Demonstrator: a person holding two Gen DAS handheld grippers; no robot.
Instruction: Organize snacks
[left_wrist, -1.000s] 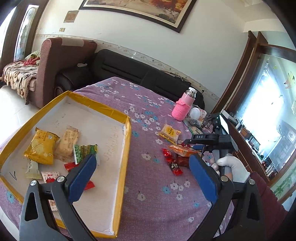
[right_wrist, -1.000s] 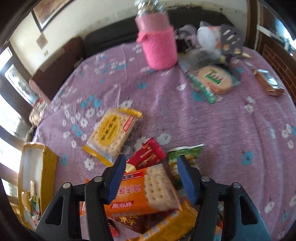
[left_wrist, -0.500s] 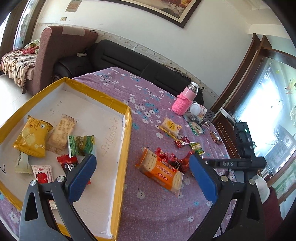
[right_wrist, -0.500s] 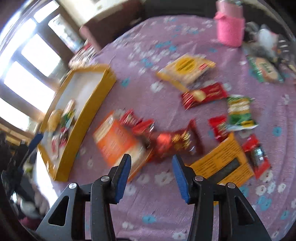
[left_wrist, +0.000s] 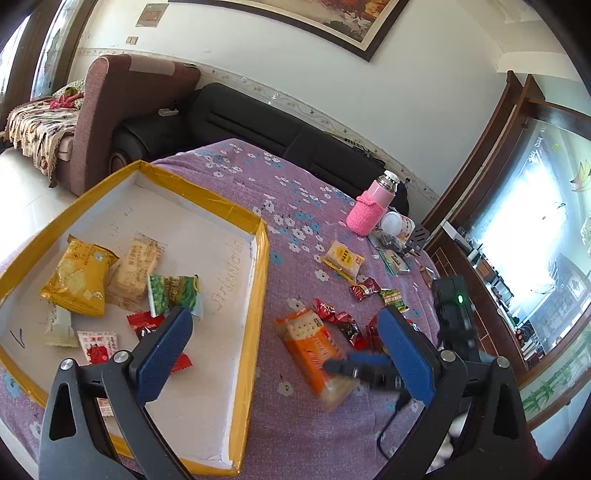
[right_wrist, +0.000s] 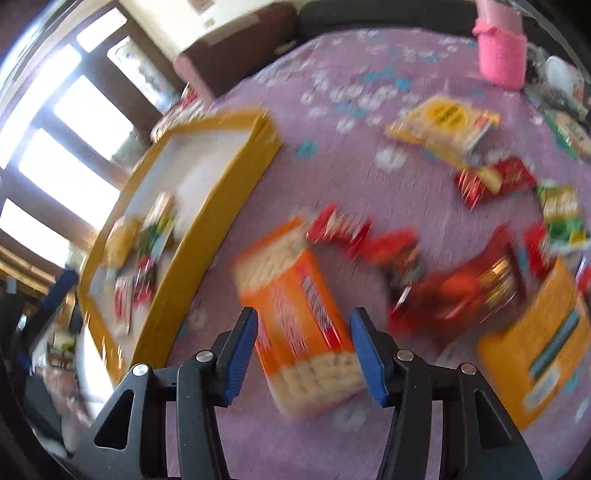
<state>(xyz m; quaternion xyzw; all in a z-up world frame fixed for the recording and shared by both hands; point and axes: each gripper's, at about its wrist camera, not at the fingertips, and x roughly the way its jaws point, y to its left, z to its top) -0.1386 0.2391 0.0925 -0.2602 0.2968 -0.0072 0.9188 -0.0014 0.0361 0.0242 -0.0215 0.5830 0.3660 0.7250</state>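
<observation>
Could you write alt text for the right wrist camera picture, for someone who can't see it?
Blurred by motion, the open right claw straddles an orange cracker packet lying on a purple flowered tablecloth. Red and green snack packets are scattered to the right, and a yellow-rimmed tray with snacks in it sits to the left.

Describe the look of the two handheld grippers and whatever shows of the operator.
Both the left gripper and the right gripper have black triangular-cutout frames, silver pivot bolts and blue rectangular finger pads. The right unit's black body carries a lit green LED and a black cable. A white glove and dark red sleeve show.
</observation>
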